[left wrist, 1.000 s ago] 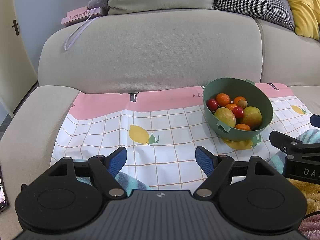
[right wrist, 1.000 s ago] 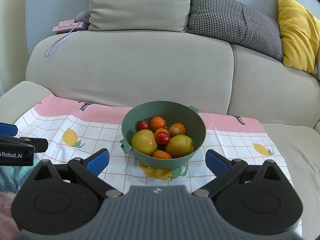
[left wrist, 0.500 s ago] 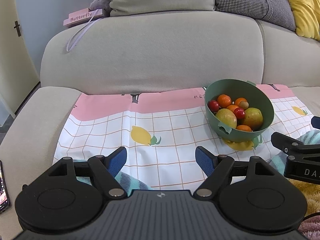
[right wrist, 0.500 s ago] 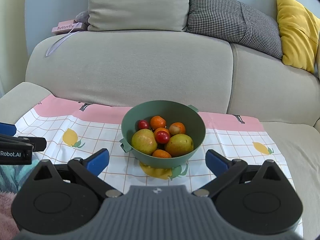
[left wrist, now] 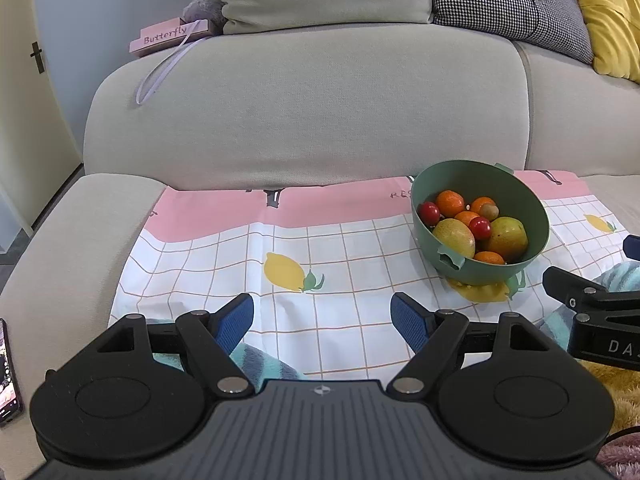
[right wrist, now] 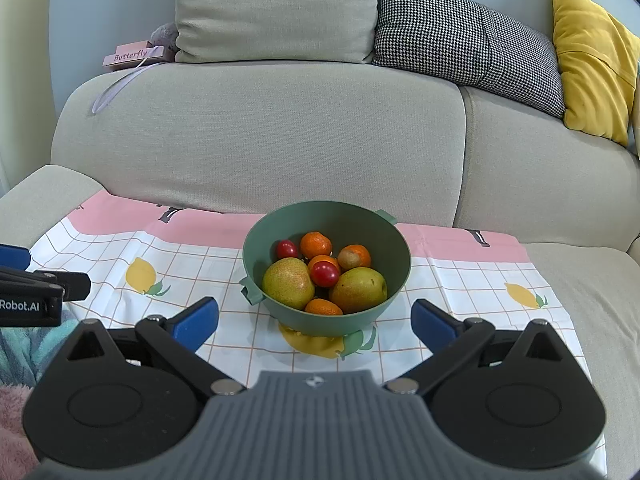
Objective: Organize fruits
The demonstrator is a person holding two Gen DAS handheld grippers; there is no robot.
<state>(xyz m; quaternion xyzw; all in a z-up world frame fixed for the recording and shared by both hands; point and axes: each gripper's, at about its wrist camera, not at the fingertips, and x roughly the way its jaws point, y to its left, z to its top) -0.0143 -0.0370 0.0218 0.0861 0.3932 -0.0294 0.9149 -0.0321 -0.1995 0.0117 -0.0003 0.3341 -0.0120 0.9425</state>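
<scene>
A green bowl (right wrist: 360, 224) stands on a lemon-print checked cloth (right wrist: 192, 264) on the sofa seat. It holds two yellow-green pears (right wrist: 288, 283), several small oranges (right wrist: 316, 245) and two red cherry tomatoes (right wrist: 325, 274). The bowl also shows in the left wrist view (left wrist: 516, 188) at the right. My right gripper (right wrist: 315, 320) is open and empty, just in front of the bowl. My left gripper (left wrist: 322, 318) is open and empty over the cloth (left wrist: 340, 248), left of the bowl.
The grey sofa back (right wrist: 256, 136) rises behind the bowl, with beige, houndstooth and yellow cushions (right wrist: 592, 56) on top. A pink "Butterfly" box (left wrist: 170, 36) sits on the back's left end. A phone (left wrist: 8, 376) lies at the left armrest. Fuzzy blankets lie at the near edge.
Both views shift only slightly; the left gripper has drifted a little, so the bowl sits marginally further right and lower. Both grippers stay open.
</scene>
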